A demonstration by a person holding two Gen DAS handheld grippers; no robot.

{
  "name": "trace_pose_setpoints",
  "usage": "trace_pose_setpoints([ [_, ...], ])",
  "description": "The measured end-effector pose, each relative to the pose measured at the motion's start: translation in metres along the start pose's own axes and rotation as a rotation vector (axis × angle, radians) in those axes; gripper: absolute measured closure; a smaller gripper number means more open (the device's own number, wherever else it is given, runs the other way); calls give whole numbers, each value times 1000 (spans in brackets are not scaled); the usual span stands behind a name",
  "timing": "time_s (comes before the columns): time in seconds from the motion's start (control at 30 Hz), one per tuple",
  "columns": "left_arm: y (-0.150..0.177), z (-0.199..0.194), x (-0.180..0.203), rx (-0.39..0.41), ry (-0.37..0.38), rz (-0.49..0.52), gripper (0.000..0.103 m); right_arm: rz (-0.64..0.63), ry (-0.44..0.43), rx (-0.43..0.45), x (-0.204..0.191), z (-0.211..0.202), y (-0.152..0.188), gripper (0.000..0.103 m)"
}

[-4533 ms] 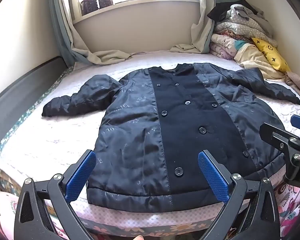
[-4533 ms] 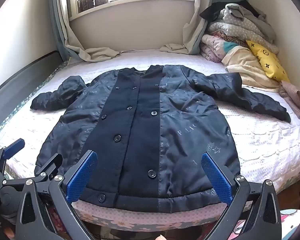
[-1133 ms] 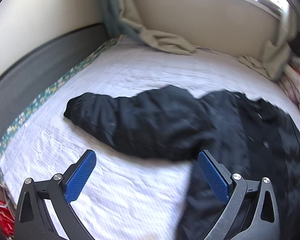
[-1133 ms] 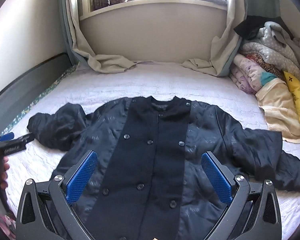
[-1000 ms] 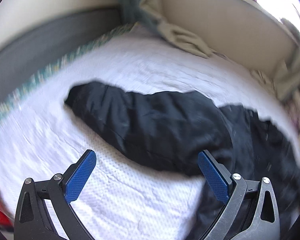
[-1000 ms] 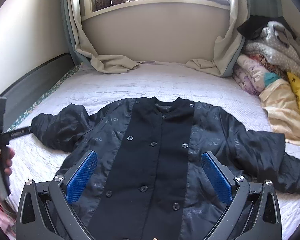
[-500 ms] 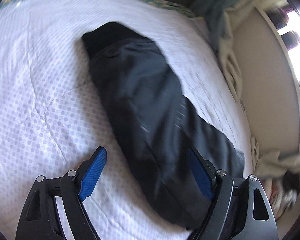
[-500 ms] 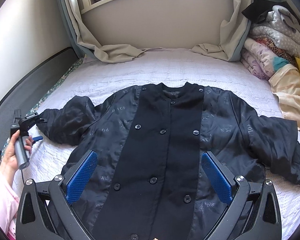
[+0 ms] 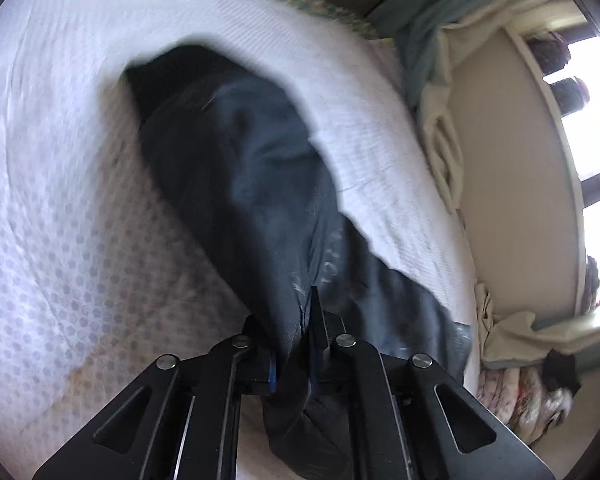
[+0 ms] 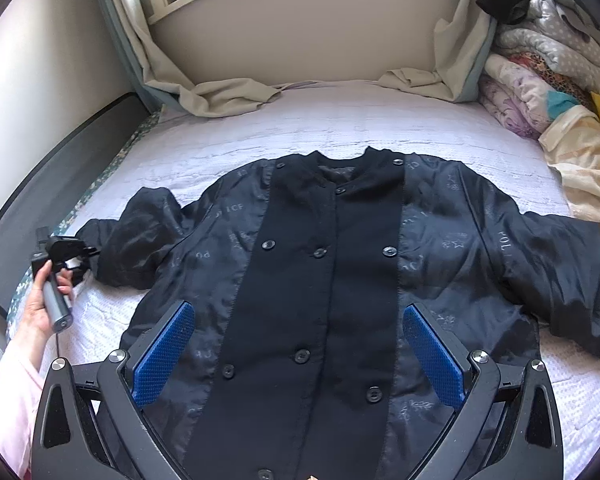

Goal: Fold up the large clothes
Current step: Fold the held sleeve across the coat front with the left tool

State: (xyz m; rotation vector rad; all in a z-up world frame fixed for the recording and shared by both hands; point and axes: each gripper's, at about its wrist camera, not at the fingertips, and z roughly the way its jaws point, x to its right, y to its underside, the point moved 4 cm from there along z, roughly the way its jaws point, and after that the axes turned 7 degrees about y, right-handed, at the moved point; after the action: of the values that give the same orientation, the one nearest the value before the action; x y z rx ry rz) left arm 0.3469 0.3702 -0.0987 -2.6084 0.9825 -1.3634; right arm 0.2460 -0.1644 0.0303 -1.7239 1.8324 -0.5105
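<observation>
A large dark navy jacket (image 10: 332, 280) with a black buttoned front panel lies spread face up on the white bed (image 10: 340, 120). My left gripper (image 9: 294, 340) is shut on the jacket's left sleeve (image 9: 252, 200), whose fabric is pinched between its jaws. In the right wrist view the left gripper (image 10: 86, 254) sits at the cuff end of that sleeve (image 10: 140, 240), held by a hand. My right gripper (image 10: 296, 348) is open and empty, hovering over the jacket's lower front. The right sleeve (image 10: 560, 272) lies stretched out to the right.
A pile of folded bedding and clothes (image 10: 548, 80) is stacked at the far right. Beige curtains (image 10: 228, 96) drape onto the bed's far edge below the windowsill. A dark bed frame (image 10: 60, 168) runs along the left side by the wall.
My left gripper has closed on the left sleeve; half a second ago its jaws were open above it. My right gripper has moved slightly forward over the jacket and stays open.
</observation>
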Motion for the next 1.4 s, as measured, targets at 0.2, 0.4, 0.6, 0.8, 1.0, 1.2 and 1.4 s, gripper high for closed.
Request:
trace_pose_setpoints([
  [0.2,23,-59,108,110,58,308,93,50,31,31,18,-12,-8,0],
  [0.4,96,-89,207,97,221,542,93,75,100,89,40,-30,-17,0],
  [0.6,189,-46,258,-58,220,699,92,83,176,94,62,-35,-11,0],
  [0.8,284,19,250,-250,101,825,92,93,196,56,78,-32,-1,0],
  [1.0,331,34,240,-292,31,942,67,90,205,47,84,-34,5,0],
  [1.2,344,4,244,-269,32,989,8,100,200,47,90,-38,4,0],
  [1.4,358,-44,237,-273,40,1050,3,134,223,56,103,-44,2,0],
])
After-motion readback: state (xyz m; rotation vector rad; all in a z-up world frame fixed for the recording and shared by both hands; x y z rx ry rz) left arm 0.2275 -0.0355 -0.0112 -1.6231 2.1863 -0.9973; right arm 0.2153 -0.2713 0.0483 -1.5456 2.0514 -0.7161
